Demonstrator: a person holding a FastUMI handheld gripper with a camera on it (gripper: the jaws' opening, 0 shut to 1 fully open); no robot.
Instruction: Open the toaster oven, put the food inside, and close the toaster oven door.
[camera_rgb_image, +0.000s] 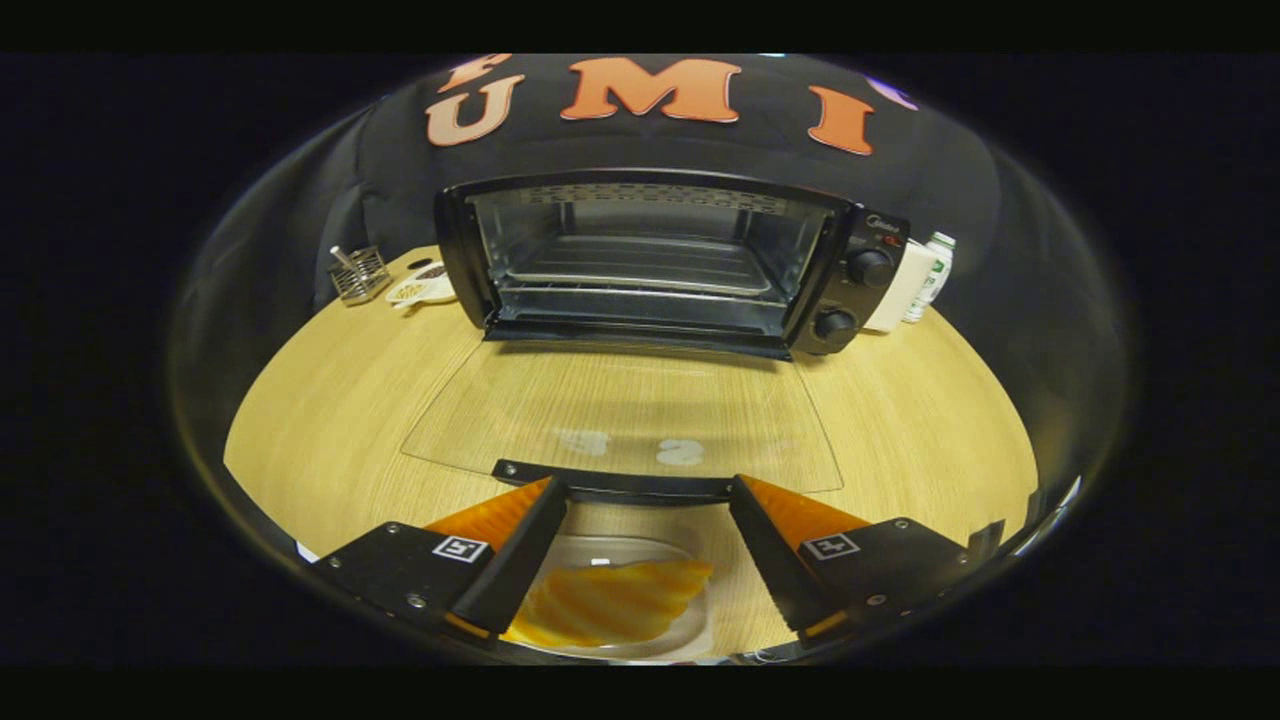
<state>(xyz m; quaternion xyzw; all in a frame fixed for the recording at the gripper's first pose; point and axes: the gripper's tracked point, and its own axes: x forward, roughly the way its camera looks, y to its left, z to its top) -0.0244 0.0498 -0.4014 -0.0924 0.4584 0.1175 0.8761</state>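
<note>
On the wooden table (330, 420) the oven (660, 265) is seen with its glass door (620, 410) folded flat, so loading is judged next: the spread, empty gripper (648, 505) must be lowered onto the food (610, 600) in its tray (700, 625) below the fingers, clear of the door handle (620, 482).

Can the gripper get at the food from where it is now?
Probably yes: the gripper is open, and the food in its clear tray lies between the fingers with nothing over it.
</note>
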